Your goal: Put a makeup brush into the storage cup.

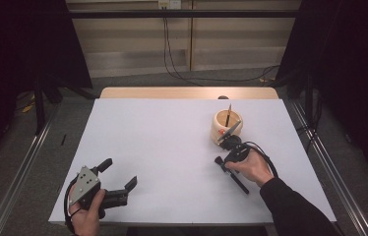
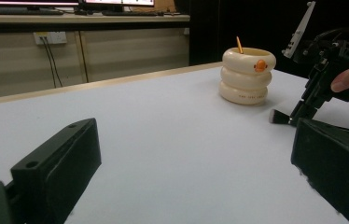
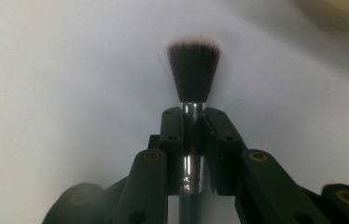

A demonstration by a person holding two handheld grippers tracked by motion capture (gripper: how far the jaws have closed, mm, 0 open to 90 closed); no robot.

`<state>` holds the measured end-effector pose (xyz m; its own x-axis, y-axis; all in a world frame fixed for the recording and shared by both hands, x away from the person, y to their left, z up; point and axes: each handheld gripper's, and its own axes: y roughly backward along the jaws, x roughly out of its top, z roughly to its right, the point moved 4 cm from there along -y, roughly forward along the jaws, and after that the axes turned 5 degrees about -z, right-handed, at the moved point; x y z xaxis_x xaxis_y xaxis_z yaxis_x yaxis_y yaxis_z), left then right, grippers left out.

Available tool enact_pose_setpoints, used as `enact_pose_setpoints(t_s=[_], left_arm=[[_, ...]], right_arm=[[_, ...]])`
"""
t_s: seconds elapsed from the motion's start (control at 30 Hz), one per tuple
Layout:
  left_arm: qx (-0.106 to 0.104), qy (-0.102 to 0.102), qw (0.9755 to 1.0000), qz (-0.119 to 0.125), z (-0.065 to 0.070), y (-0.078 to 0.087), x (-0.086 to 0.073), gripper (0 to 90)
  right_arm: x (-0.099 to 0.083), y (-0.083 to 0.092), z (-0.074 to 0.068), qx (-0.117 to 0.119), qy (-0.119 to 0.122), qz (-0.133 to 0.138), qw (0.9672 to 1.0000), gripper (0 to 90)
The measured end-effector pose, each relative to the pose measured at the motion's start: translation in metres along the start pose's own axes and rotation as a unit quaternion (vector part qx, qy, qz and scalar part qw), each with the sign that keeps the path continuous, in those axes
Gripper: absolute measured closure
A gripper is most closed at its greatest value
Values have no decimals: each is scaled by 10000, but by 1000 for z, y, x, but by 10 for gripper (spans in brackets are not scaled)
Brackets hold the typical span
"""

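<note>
Your right gripper [image 3: 193, 122] is clamped on the black makeup brush with the silver metal ferrule [image 3: 193, 74]. Jaws pinch the ferrule from both sides, dark white-tipped bristles sticking out past the tips. In the high view the brush [image 1: 233, 175] lies low over the white table [image 1: 162, 147], handle running back under your right hand [image 1: 253, 166] toward the table's near edge, bristle end pointing at the holder. From the left gripper view the bristle tip [image 2: 277, 116] sits at or just above the tabletop; can't tell if it touches.

The cream ring-stacked ceramic holder with the orange duck bill [image 2: 248, 75] stands upright just beyond your right gripper [image 1: 225, 147], on the far right part of the table. A thin stick [image 1: 228, 115] stands inside it, leaning on the rim.

Your left gripper [image 1: 121, 173] rests at the near left corner, well apart from the brush and holder. Jaws spread wide, nothing between them.
</note>
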<state>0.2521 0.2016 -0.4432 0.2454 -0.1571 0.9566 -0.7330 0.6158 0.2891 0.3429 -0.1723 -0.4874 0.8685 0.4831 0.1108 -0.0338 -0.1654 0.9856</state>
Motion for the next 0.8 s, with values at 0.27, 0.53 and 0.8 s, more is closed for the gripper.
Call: enact_pose_setpoints(t_s=[0.27,0.53,0.8], left_arm=[[18,35,10000,26,0,0,0,11],[21,-11,10000,-6,0,0,0,11],[24,-32,10000,-9,0,0,0,12]], right_arm=[[-2,4,0,60,84,94,9999,780],[-5,10,3,143,-42,264,9995,780],[-10,21,3,346,258,597,9973,779]])
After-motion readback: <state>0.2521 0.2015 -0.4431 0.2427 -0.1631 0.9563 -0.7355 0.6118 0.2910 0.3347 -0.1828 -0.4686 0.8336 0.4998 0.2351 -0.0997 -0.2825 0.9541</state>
